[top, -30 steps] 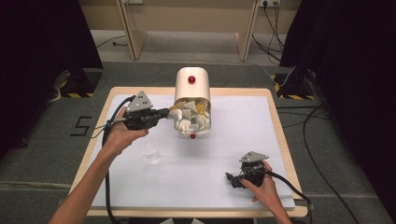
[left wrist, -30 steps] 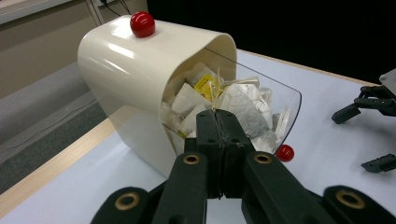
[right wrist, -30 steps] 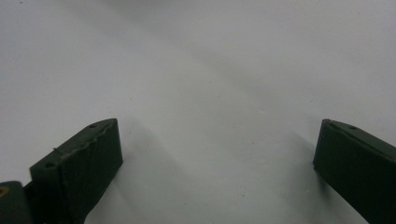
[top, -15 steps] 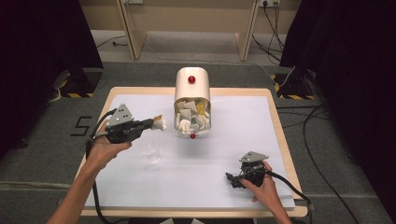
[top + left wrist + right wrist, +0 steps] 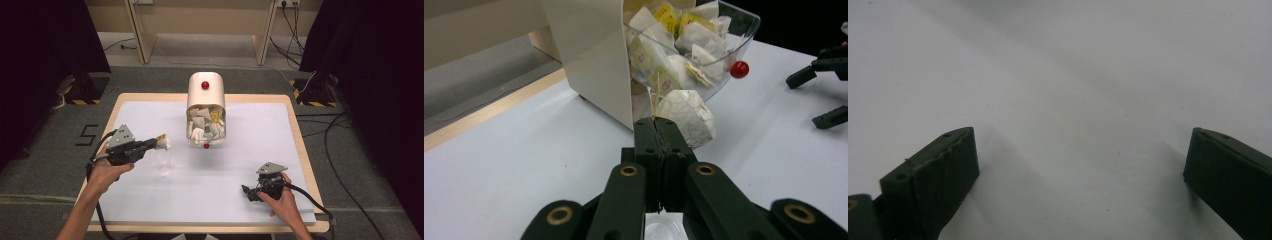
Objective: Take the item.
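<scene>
A cream dispenser (image 5: 205, 87) stands at the table's far middle, its clear tray (image 5: 206, 126) full of white and yellow tea bags (image 5: 674, 45). My left gripper (image 5: 153, 144) is shut on one white tea bag (image 5: 162, 143), pinched at its edge (image 5: 686, 116). It hangs just above a clear glass (image 5: 163, 164), whose rim (image 5: 664, 231) shows under the jaws. My right gripper (image 5: 250, 193) rests open on the white mat at the near right, its jaws wide apart with nothing between them (image 5: 1080, 160).
The white mat (image 5: 240, 150) covers a wooden table (image 5: 295, 107). A red knob (image 5: 739, 69) sits on the tray's front. Cables trail from both grippers toward the near edge. Dark curtains and floor cables surround the table.
My left gripper has pulled back from the dispenser tray toward the near left, carrying the tea bag to a spot over the glass. The right gripper has stayed still.
</scene>
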`<state>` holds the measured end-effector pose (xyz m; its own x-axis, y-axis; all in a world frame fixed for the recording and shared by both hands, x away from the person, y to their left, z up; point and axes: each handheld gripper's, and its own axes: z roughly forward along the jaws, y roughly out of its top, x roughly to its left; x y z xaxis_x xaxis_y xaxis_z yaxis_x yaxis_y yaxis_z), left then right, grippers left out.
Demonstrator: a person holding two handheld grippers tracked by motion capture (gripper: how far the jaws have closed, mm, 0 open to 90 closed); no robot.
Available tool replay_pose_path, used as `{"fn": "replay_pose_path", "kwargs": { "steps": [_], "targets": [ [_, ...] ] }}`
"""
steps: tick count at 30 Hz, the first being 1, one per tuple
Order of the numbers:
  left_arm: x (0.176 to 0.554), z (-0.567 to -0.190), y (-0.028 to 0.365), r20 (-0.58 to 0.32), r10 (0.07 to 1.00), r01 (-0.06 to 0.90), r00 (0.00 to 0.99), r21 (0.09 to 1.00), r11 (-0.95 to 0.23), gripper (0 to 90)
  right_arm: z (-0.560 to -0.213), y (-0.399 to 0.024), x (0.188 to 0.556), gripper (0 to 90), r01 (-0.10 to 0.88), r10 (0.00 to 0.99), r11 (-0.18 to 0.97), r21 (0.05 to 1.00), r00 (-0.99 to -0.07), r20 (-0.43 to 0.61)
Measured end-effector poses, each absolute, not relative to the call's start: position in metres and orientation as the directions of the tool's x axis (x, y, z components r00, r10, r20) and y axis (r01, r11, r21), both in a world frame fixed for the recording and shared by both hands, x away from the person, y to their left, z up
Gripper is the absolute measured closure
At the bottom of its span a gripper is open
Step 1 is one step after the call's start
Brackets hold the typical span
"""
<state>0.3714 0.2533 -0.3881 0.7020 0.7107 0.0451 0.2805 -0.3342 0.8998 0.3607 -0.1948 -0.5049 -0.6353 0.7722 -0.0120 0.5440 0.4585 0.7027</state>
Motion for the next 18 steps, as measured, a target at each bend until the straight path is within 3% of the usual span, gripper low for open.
{"fn": "replay_pose_path", "kwargs": {
  "steps": [18],
  "targets": [
    [0.372,-0.421,0.250,0.064,0.717,0.330,0.694,0.857,-0.395,87.6,-0.505,-0.195,0.361,1.6,0.543,0.772,0.460,0.703,-0.636,-0.014]
  ]
}}
